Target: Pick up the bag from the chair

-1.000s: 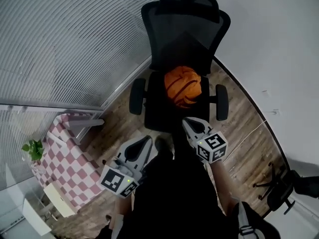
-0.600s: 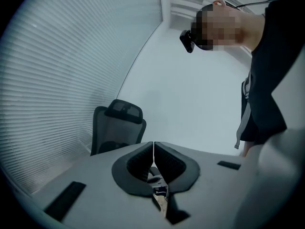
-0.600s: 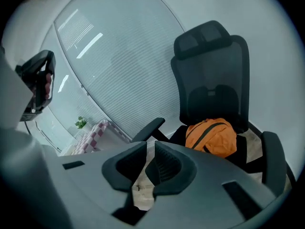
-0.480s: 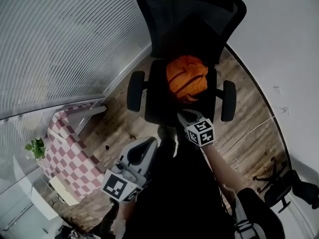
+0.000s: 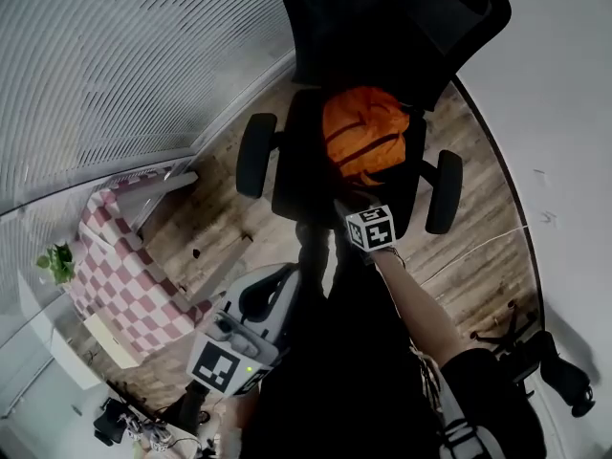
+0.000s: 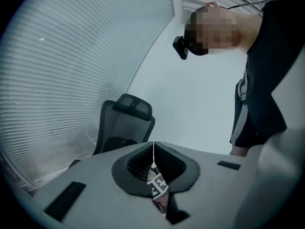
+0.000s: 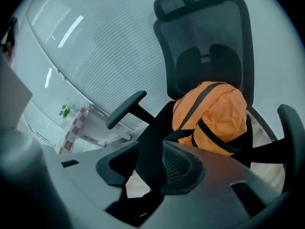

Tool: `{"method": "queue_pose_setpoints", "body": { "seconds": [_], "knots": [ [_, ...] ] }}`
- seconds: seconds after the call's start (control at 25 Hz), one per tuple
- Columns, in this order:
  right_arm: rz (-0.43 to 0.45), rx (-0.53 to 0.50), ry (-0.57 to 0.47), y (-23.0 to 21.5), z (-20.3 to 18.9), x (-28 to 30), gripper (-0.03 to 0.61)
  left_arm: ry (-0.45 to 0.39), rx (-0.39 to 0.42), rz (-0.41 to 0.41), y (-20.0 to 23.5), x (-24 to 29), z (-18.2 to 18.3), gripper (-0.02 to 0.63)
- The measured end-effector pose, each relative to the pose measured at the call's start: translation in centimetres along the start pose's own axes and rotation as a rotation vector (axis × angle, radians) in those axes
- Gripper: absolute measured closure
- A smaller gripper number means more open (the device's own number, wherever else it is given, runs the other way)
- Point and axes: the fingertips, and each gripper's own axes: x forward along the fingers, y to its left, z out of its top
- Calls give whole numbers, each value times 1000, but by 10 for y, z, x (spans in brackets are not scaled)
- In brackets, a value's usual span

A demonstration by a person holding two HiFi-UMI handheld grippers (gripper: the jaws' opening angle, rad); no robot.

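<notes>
Wood floor (image 5: 478,247), blinds (image 5: 115,55) left of chair (image 5: 382,27); orange bag (image 5: 363,132) on seat; chair top cut off. Right gripper (image 5: 344,206) jaws apart, left gripper (image 5: 275,280) jaws together.

Looks like an office: black mesh swivel chair (image 5: 382,27) top center, slatted window blinds (image 5: 115,55) upper left, wood-plank floor (image 5: 478,247) right.

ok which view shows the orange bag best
The right gripper view: the orange bag sits large and central on the chair, black straps clear. The head view shows it smaller, from above. The left gripper view shows none of it.
</notes>
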Motion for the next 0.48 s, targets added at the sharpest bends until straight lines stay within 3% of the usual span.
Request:
{"method": "queue_pose_setpoints", "body": {
  "seconds": [0.48],
  "knots": [
    [-106, 37, 65, -25, -17, 58, 385, 30, -52, 108, 15, -2, -19, 580]
  ]
}}
